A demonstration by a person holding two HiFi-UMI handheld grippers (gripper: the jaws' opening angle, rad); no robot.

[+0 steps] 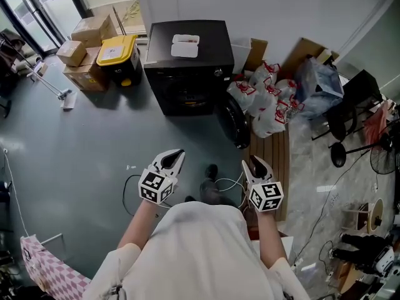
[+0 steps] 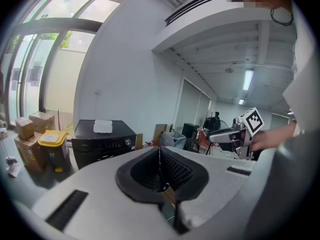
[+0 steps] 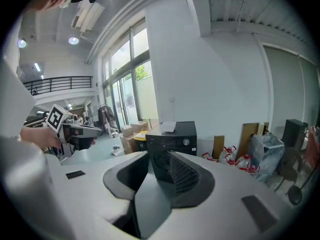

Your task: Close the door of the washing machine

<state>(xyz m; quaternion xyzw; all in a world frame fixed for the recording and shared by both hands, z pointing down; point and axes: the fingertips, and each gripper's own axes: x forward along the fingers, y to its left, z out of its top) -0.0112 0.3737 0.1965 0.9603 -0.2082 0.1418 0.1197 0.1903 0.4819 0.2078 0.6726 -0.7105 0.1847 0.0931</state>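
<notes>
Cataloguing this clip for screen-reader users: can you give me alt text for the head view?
Seen from above, a person holds the left tongs and right tongs out toward a black washing machine, its door swung open at the picture's right. A white box lies on top; cardboard boxes and a yellow-lidded bin stand left, plastic bags right.

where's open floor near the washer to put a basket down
Bare grey floor lies left of the washing machine, below the cardboard boxes and the yellow-lidded bin. The machine's top is free around the white tray. The right side is crowded: the open door stands beside the white bags, with a chair beyond.
</notes>
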